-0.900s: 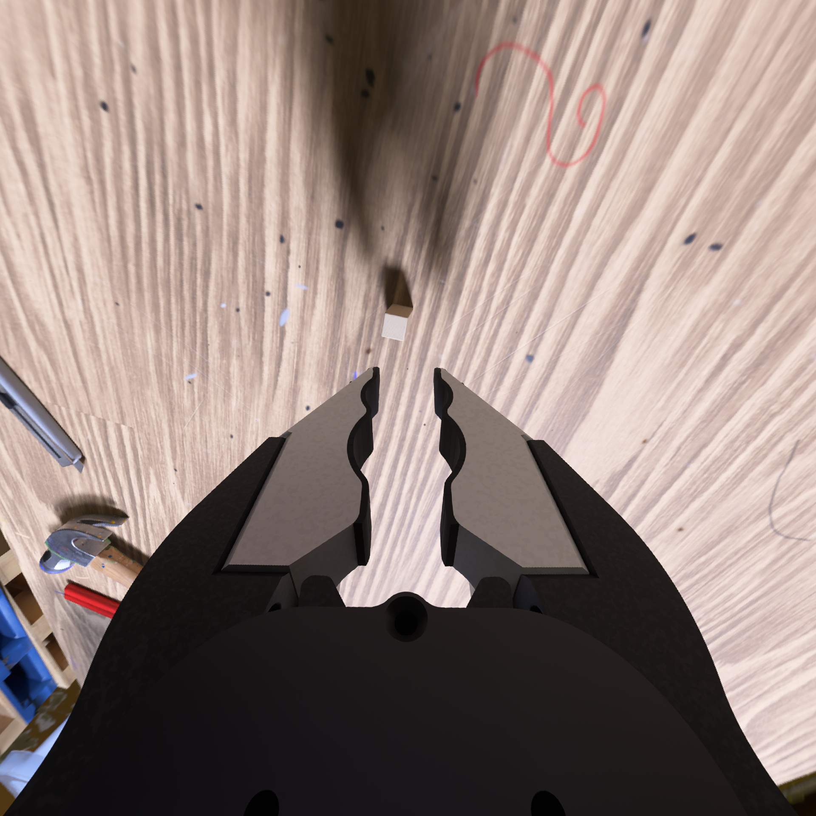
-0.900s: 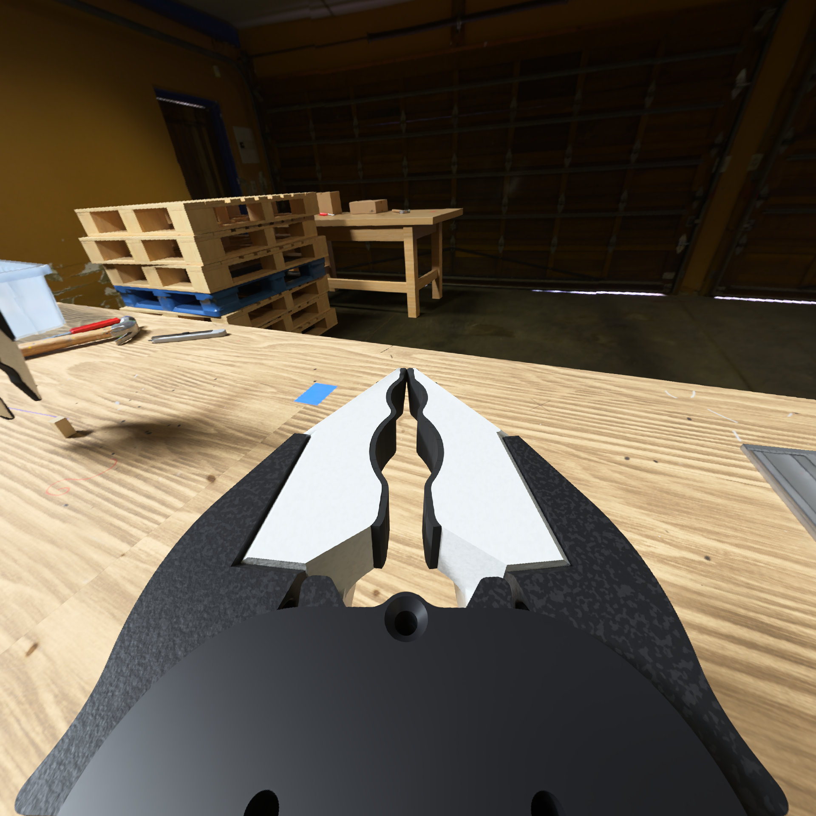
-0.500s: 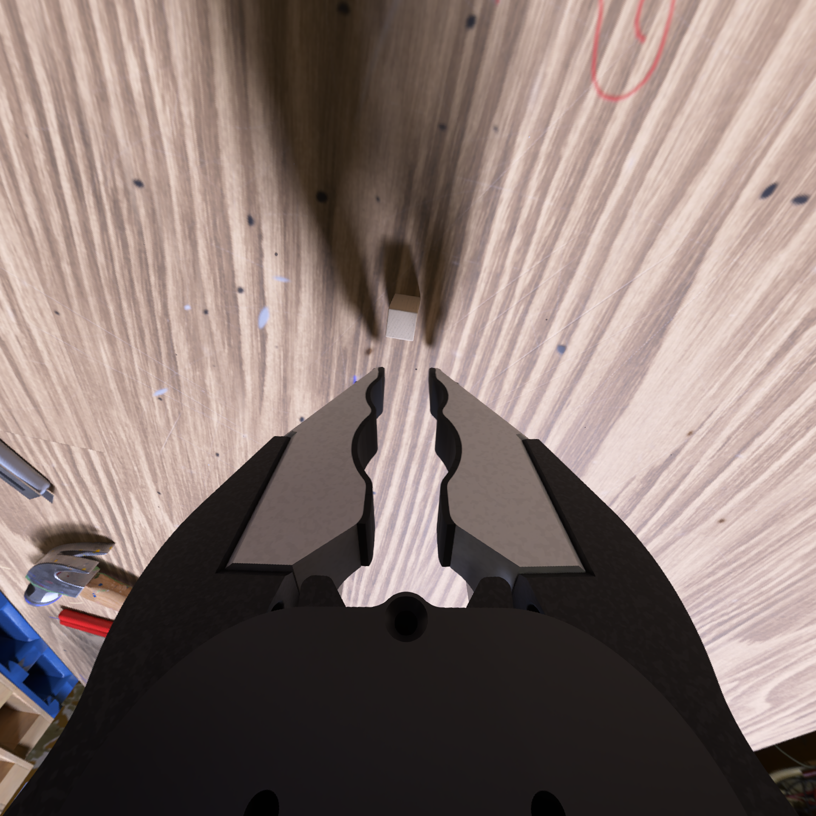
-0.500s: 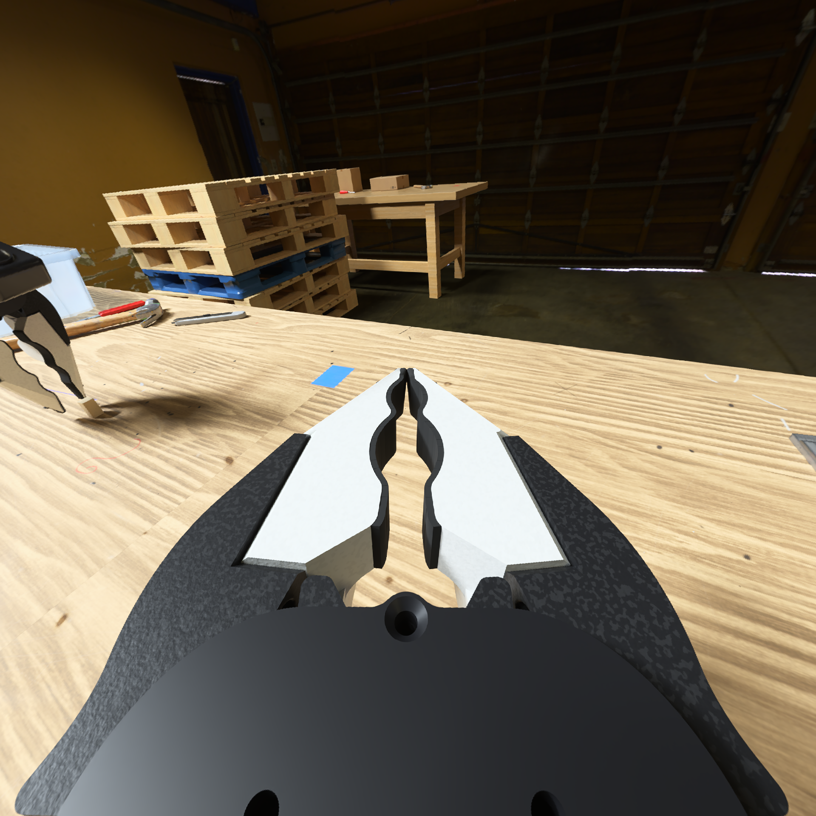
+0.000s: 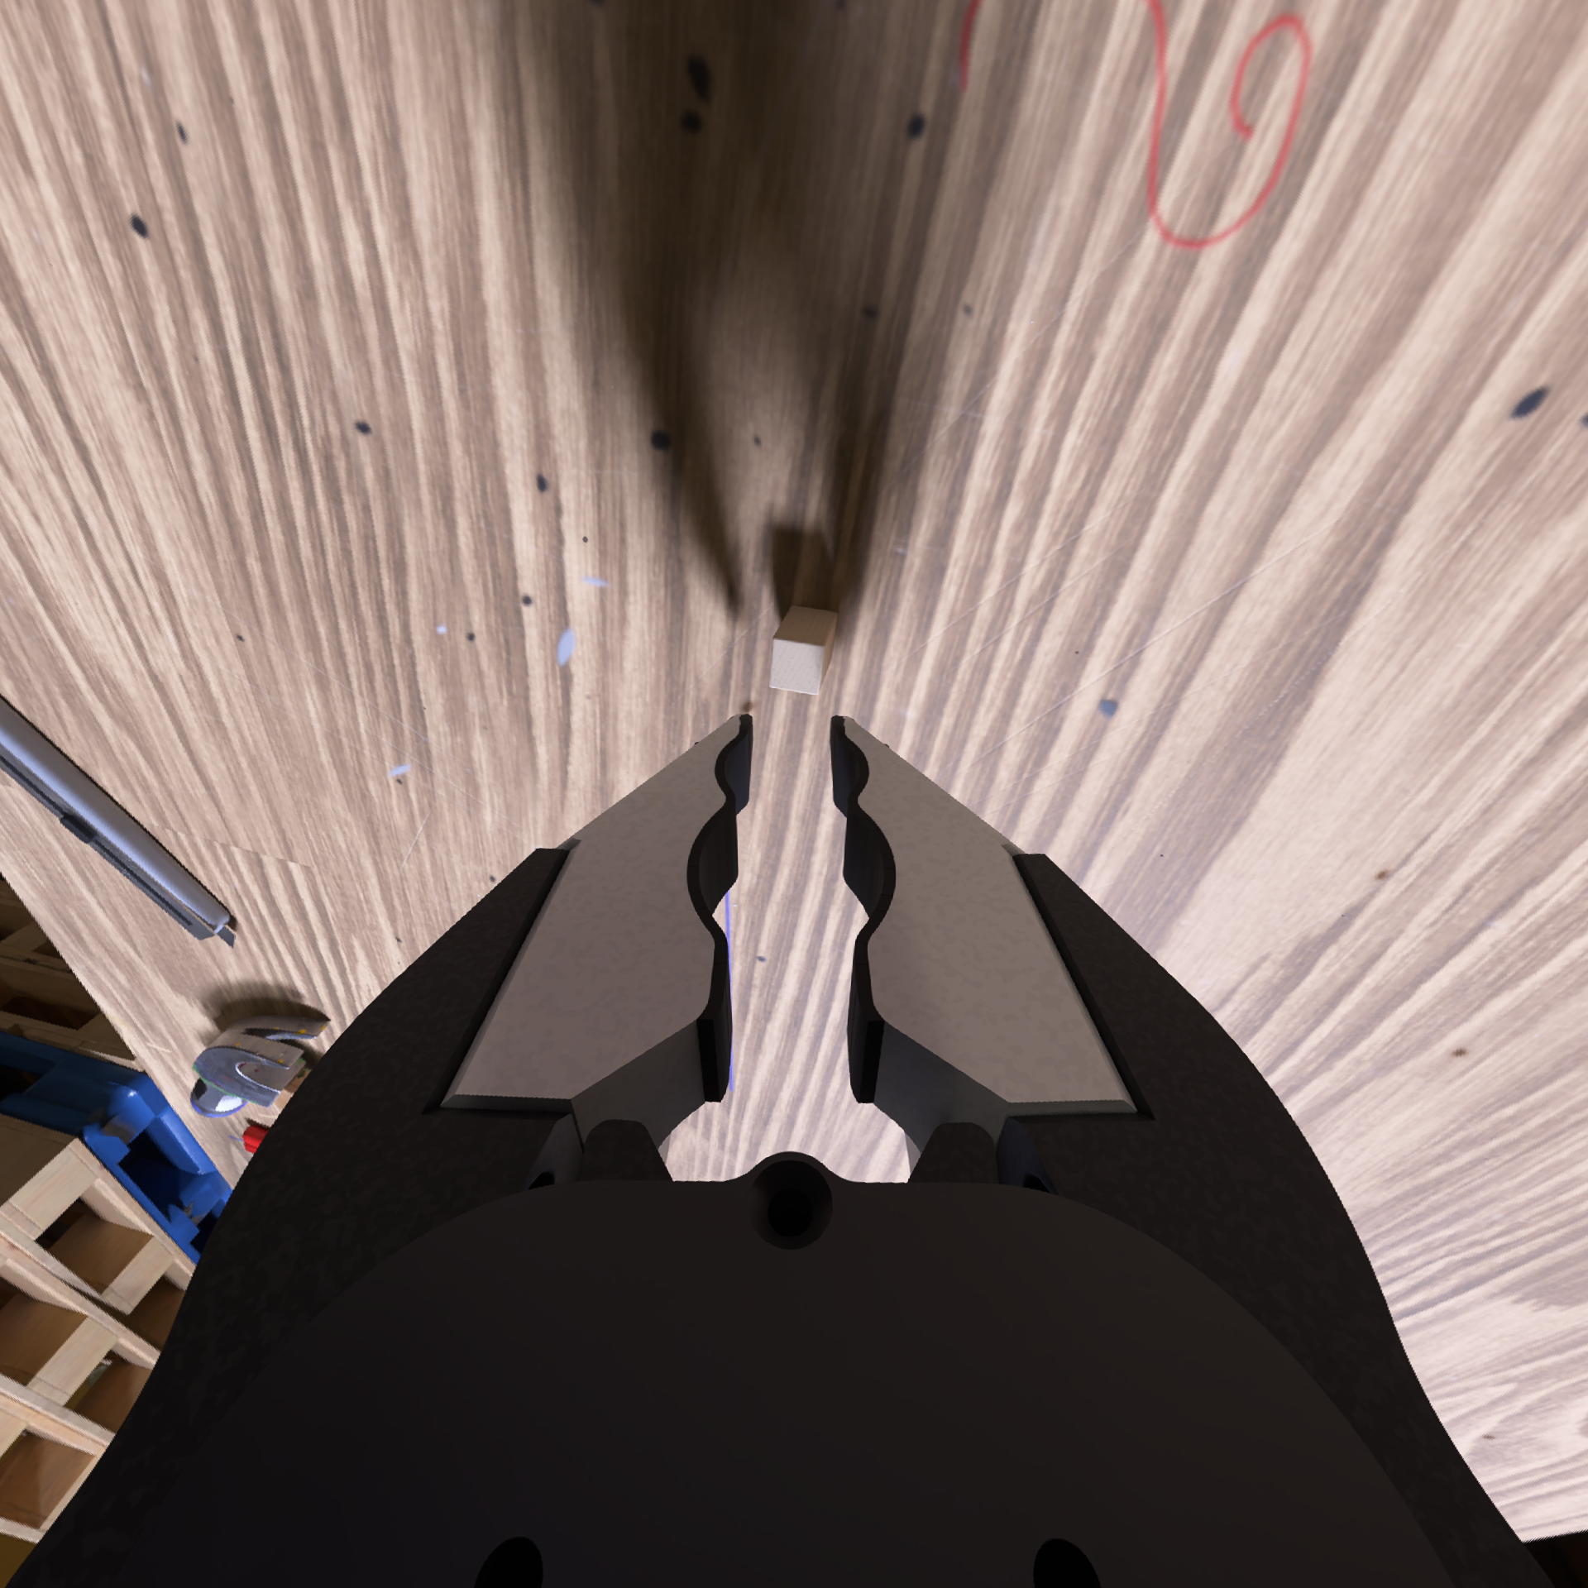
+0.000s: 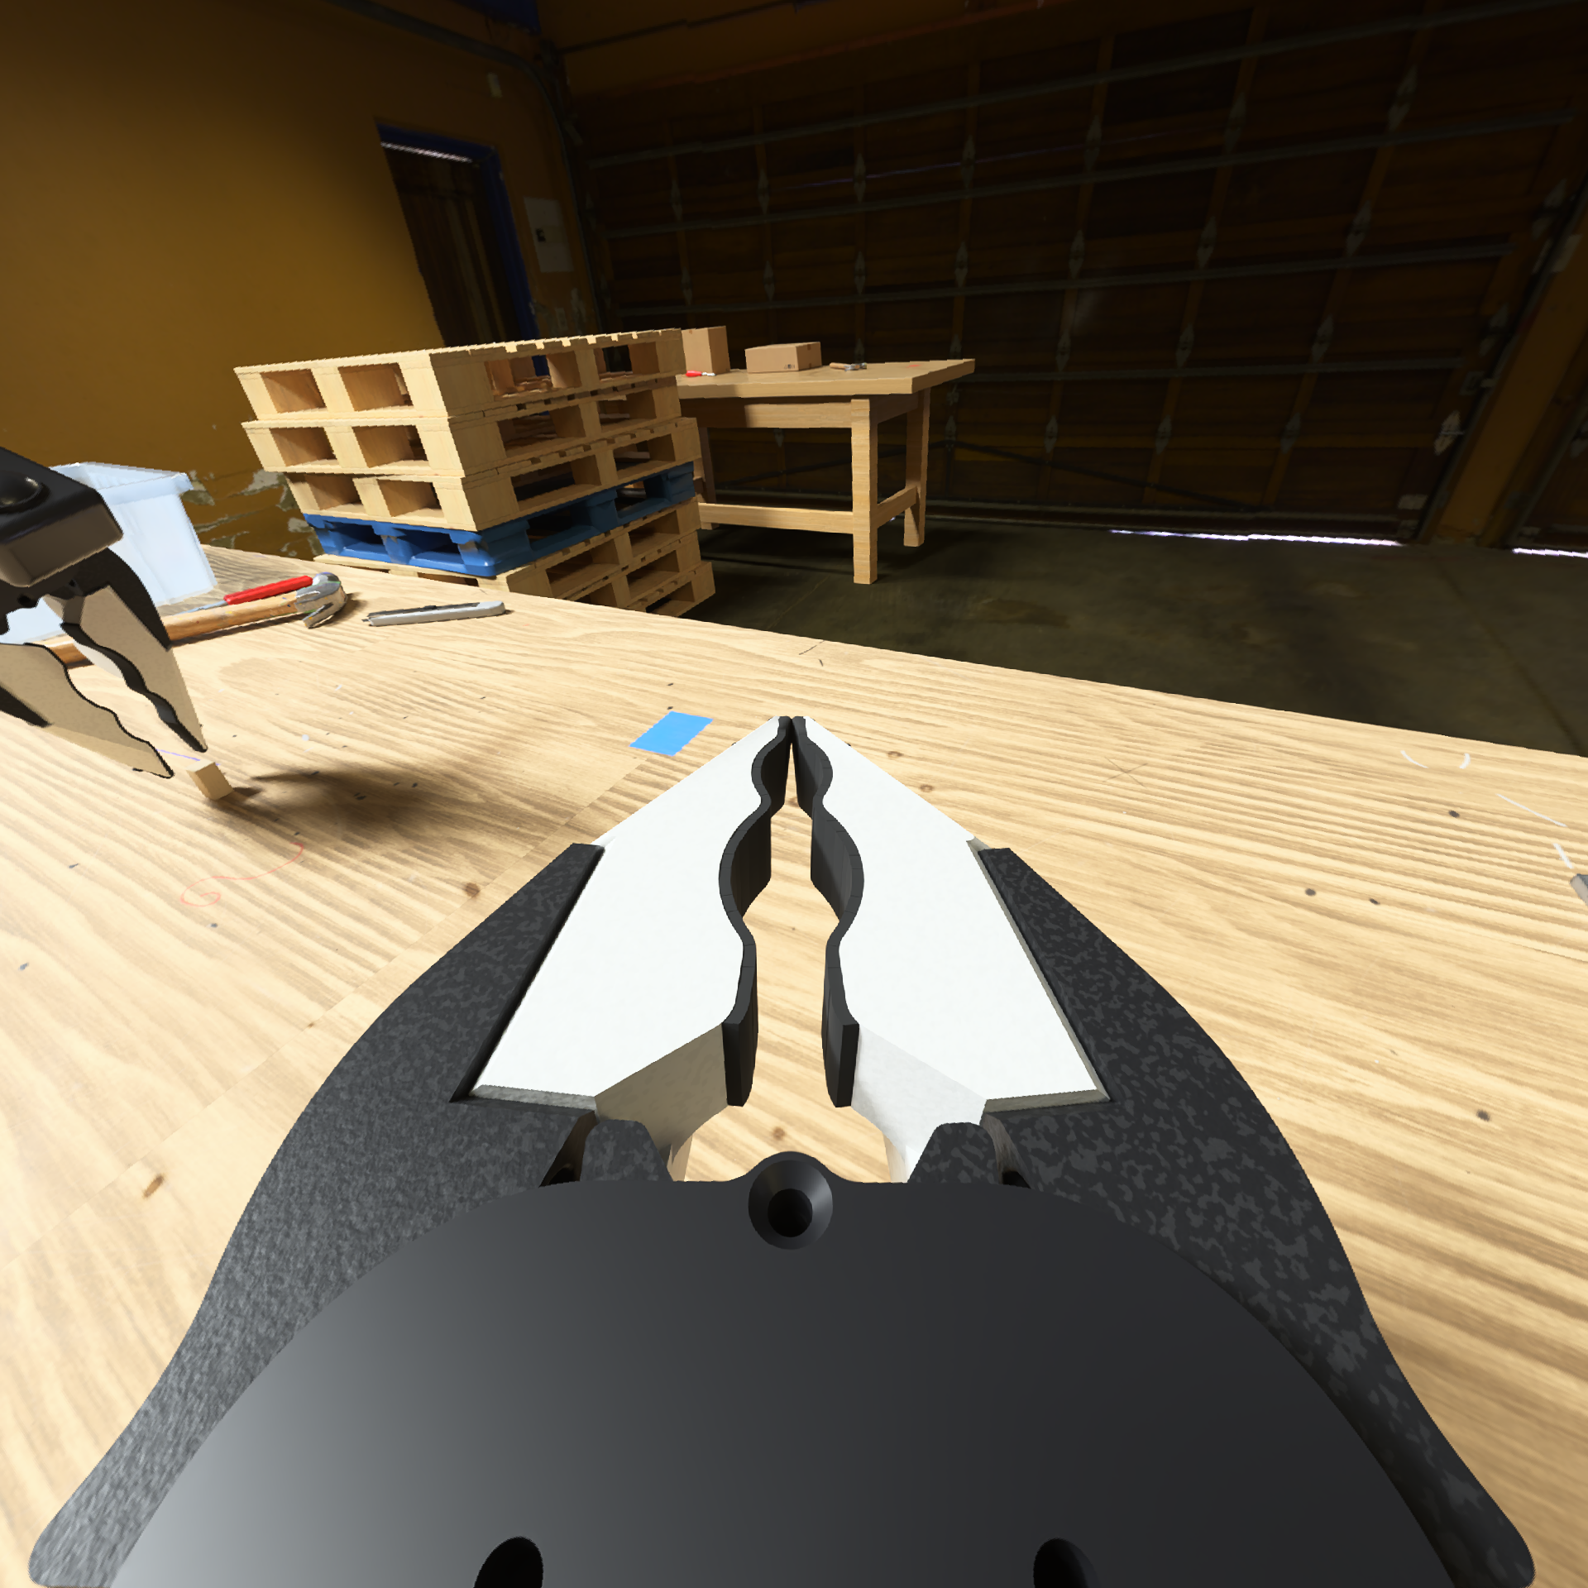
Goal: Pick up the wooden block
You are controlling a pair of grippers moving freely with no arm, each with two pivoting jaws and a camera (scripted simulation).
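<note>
The wooden block (image 5: 799,653) is a small pale cube lying on the plywood table, in the shadow of my left gripper. My left gripper (image 5: 791,722) is open, its tips just short of the block, which sits in line with the gap and outside it. In the right wrist view the block (image 6: 210,780) lies at the far left, and the left gripper (image 6: 182,758) slants down with its tips next to it. My right gripper (image 6: 791,723) is shut and empty, low over the table middle, well right of the block.
A hammer (image 6: 258,606) and a utility knife (image 6: 434,613) lie near the table's far edge, by a white bin (image 6: 146,524). A blue tape patch (image 6: 670,733) lies ahead of the right gripper. Stacked pallets (image 6: 481,455) stand beyond the table. A red scribble (image 5: 1220,129) marks the wood.
My left gripper has come closer to the block, its tips now right beside it. The right wrist view has swung left, bringing the left gripper further into view. Both jaws are unchanged.
</note>
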